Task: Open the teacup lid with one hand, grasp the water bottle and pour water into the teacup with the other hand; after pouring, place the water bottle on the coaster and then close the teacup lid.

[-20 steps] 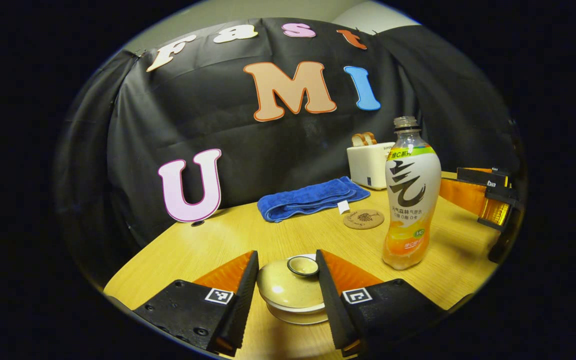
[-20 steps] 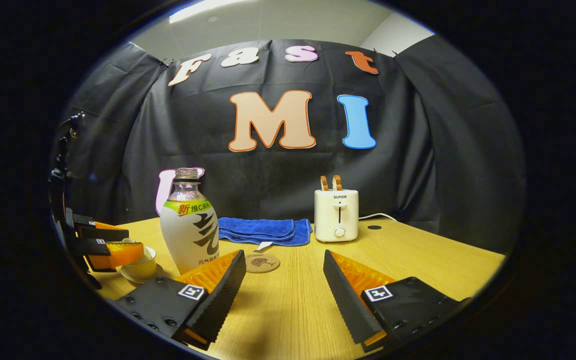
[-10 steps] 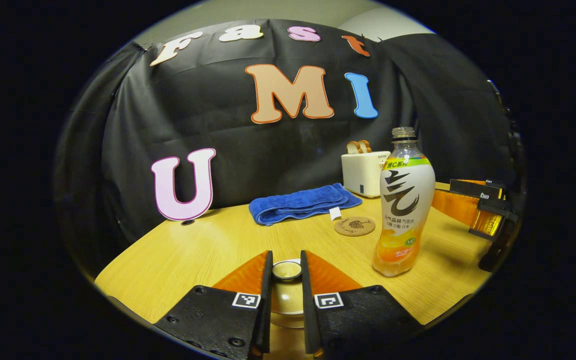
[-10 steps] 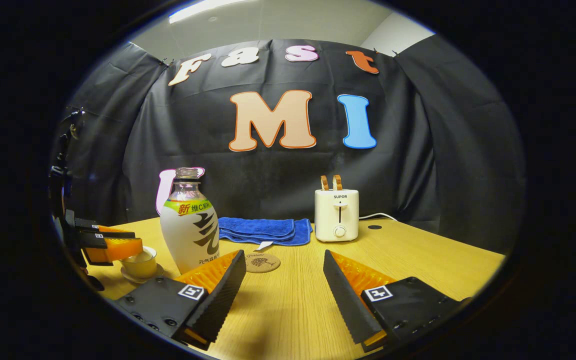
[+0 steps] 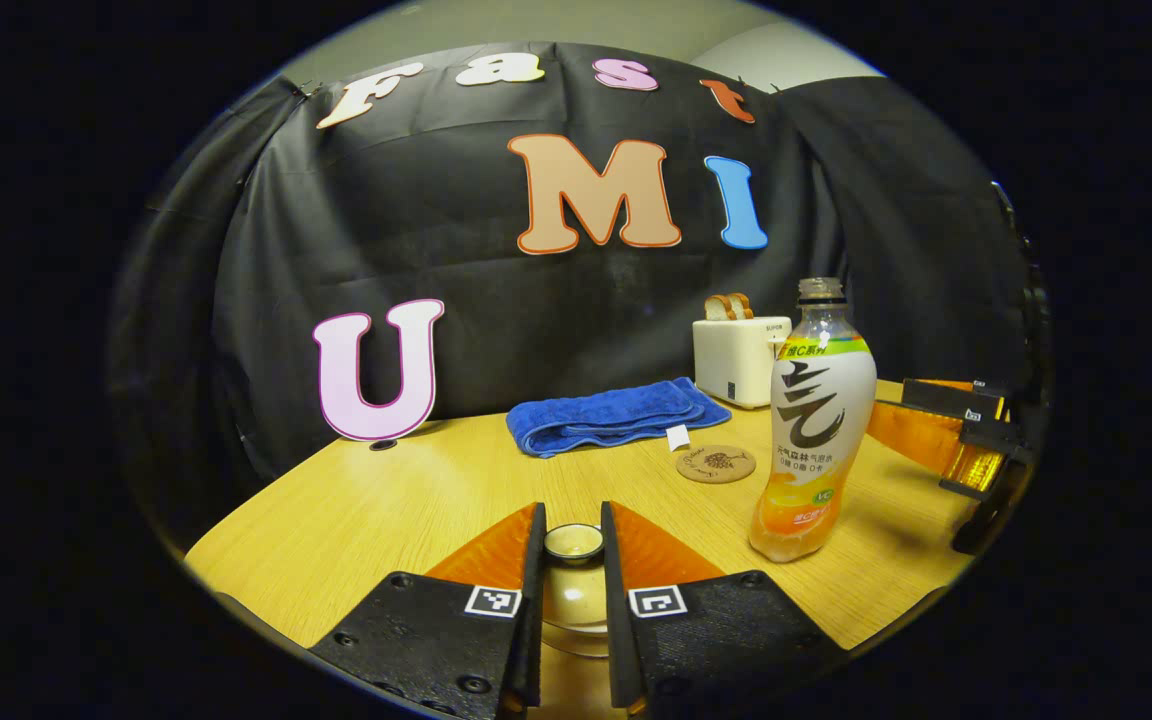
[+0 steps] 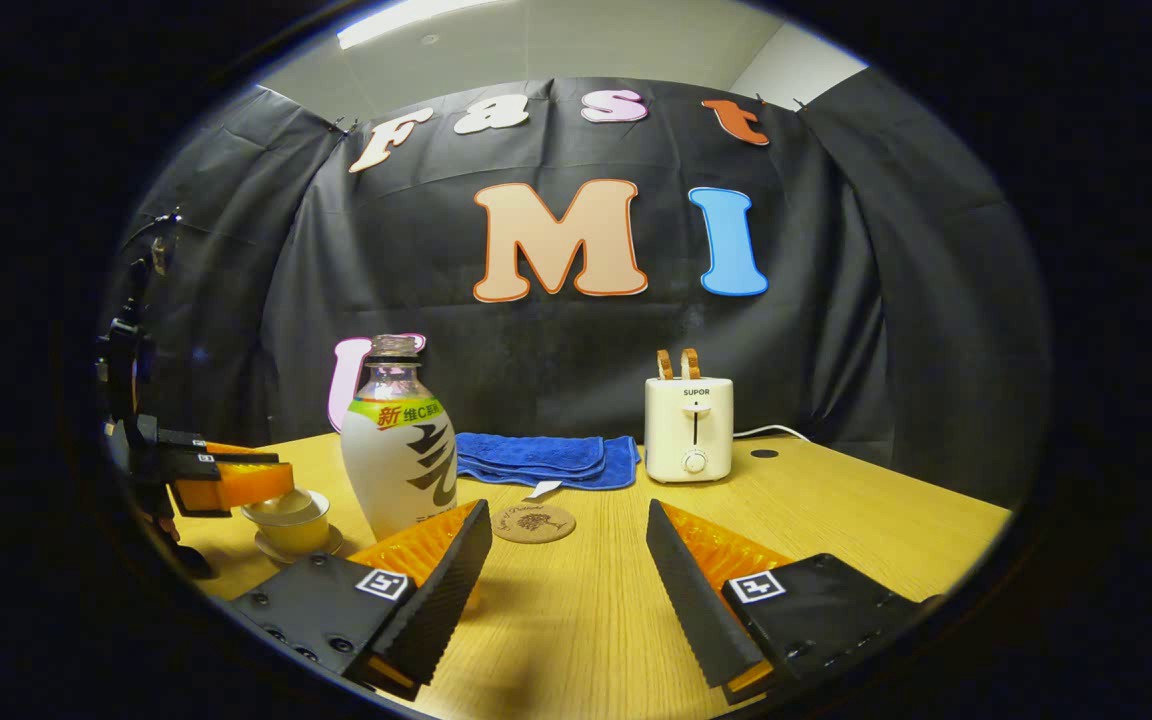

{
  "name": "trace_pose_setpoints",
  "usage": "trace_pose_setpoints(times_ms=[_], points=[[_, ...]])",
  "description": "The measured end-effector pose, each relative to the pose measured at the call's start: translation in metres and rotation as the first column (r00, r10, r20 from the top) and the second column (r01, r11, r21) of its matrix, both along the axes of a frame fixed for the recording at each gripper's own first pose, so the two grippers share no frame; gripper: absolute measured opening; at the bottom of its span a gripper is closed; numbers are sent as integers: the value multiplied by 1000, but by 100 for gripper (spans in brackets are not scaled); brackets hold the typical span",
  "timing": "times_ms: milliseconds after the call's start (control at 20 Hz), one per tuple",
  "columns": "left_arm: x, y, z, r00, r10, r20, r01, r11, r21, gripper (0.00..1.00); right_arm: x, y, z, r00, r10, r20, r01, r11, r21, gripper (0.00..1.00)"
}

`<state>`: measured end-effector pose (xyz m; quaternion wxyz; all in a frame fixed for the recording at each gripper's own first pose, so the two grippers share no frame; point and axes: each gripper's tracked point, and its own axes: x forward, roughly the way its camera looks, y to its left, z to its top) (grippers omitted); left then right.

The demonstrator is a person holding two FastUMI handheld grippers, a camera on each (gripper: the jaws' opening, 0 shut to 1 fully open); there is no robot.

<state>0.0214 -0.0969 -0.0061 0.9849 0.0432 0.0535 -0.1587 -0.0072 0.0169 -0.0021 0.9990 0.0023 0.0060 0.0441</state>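
Note:
A cream teacup lid (image 5: 576,600) sits low between my left gripper's fingers, and my left gripper (image 5: 572,528) is shut on its small dark-rimmed knob (image 5: 573,542). Whether the lid still rests on the cup I cannot tell. In the right gripper view the teacup (image 6: 291,522) stands on its saucer at the left, under the left gripper (image 6: 226,480). The uncapped water bottle (image 5: 816,430) (image 6: 401,450) stands upright to the right of the cup. My right gripper (image 6: 566,520) is open above the table, with the bottle just beyond its left finger. The round coaster (image 6: 533,522) (image 5: 716,464) lies behind it.
A folded blue towel (image 5: 616,415) (image 6: 546,458) lies at the back of the wooden table (image 6: 836,520). A white toaster (image 6: 689,428) (image 5: 736,345) with bread slices stands to its right, with a cable behind it. The right gripper (image 5: 956,430) shows at the right edge of the left gripper view.
My left gripper has gone from open around the lid to shut on its knob, and its view has risen slightly. The right gripper has shifted a little; the bottle has not moved.

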Motion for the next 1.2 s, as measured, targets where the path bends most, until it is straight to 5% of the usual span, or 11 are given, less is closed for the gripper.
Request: trace_pose_setpoints(times_ms=[750,1200], points=[[-17,34,28,996,86,35,-82,991,-108,24,-23,62,-7,977,206,-49,-206,979,-3,95],[-23,42,33,993,110,33,-104,984,-146,24,-6,91,-13,970,231,-79,-231,973,8,99]])
